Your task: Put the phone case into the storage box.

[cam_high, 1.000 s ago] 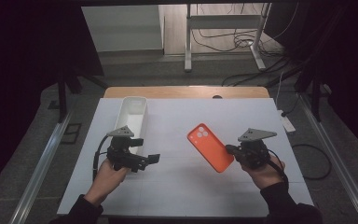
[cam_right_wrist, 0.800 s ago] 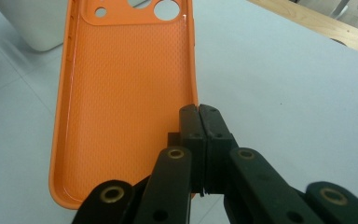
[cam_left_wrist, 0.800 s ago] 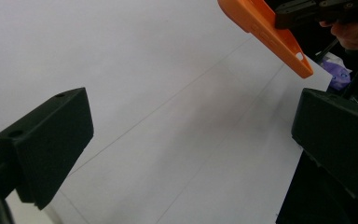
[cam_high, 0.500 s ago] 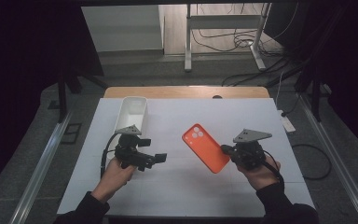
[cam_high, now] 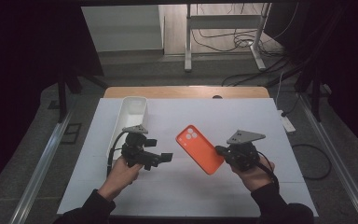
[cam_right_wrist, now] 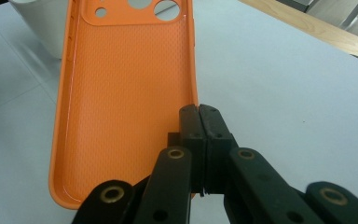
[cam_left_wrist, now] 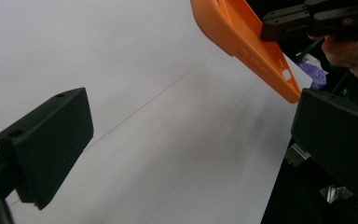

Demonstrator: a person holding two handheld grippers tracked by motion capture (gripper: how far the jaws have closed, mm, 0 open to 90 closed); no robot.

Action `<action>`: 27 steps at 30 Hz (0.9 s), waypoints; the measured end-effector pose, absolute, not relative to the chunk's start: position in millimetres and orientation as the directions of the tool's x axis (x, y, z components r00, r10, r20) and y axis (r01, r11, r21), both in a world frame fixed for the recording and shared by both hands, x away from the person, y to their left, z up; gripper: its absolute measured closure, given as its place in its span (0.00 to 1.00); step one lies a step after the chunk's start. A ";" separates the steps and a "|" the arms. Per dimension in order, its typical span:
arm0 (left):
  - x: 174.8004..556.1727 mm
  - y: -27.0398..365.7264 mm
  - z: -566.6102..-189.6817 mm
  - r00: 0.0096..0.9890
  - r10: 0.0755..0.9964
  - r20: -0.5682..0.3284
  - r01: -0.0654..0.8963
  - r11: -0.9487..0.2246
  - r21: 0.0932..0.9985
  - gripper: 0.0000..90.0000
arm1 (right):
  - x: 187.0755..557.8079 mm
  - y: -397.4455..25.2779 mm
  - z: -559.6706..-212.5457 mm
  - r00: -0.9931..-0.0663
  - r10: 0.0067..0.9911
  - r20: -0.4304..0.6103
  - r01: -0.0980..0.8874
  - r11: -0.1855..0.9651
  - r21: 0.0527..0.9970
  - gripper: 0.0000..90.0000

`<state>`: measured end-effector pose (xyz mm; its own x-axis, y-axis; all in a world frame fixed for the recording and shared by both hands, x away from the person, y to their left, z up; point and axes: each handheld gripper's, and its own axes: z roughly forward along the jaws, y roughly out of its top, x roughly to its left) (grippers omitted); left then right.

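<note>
Since the earlier frames, the left gripper (cam_high: pixel 161 157) has swung away from the bin and now points its jaws across the tabletop (cam_high: pixel 186 196) toward the case (cam_high: pixel 199 148), which has come slightly leftward in the right gripper's (cam_high: pixel 221 150) hold. On the tabletop, the white bin (cam_high: pixel 131 112) stands at the far left, well apart from the case. That orange phone case hangs tilted above the middle of the tabletop, camera holes at its far end, inner side facing the right gripper. Its right long edge is pinched between the right jaws, clenched tight in the right gripper view. The left jaws stand wide apart, grasping nothing, with the case's near corner just ahead of them in the left gripper view. I judge this a handover or two-handed hold in preparation: next, the left jaws need to close over the free edge squarely, without twisting the soft case.
</note>
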<state>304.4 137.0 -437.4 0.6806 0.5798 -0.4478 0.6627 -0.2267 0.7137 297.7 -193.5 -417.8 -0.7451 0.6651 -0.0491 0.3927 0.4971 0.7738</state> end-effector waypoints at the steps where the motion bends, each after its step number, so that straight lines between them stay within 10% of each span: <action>1: 304.9 136.2 -437.5 0.681 0.575 -0.454 0.666 -0.227 0.711 0.00 | 297.2 -191.3 -418.1 -0.746 0.664 -0.049 0.391 0.497 0.775 0.99; 27: 317.9 109.8 -446.2 0.670 0.509 -0.540 0.704 -0.206 0.679 0.00 | 288.2 -169.3 -419.6 -0.773 0.632 -0.057 0.359 0.509 0.782 0.99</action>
